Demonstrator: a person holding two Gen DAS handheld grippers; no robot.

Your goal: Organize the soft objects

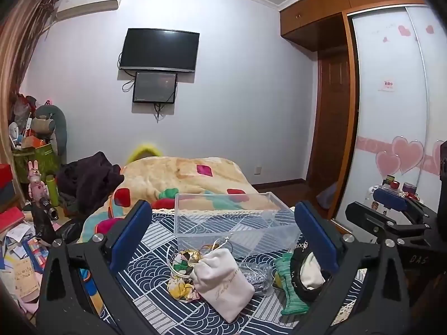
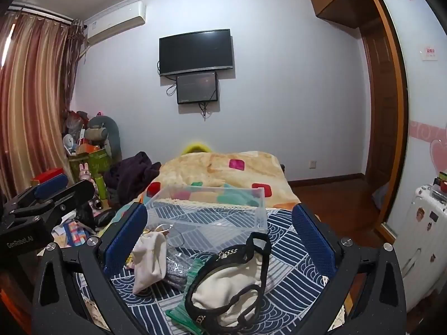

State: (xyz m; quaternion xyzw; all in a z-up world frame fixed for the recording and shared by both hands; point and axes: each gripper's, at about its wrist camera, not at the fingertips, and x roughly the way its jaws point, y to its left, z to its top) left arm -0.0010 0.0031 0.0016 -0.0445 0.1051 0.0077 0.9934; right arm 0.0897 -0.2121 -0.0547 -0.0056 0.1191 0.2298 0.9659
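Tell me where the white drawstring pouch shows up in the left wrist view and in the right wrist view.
Left wrist view: the white drawstring pouch lies low and centre on the patterned cloth, between the open left tool's fingers.
Right wrist view: the pouch sits lower left, just inside the right tool's left finger.
Shared landmark: the clear plastic box stands just behind the pouch in both.
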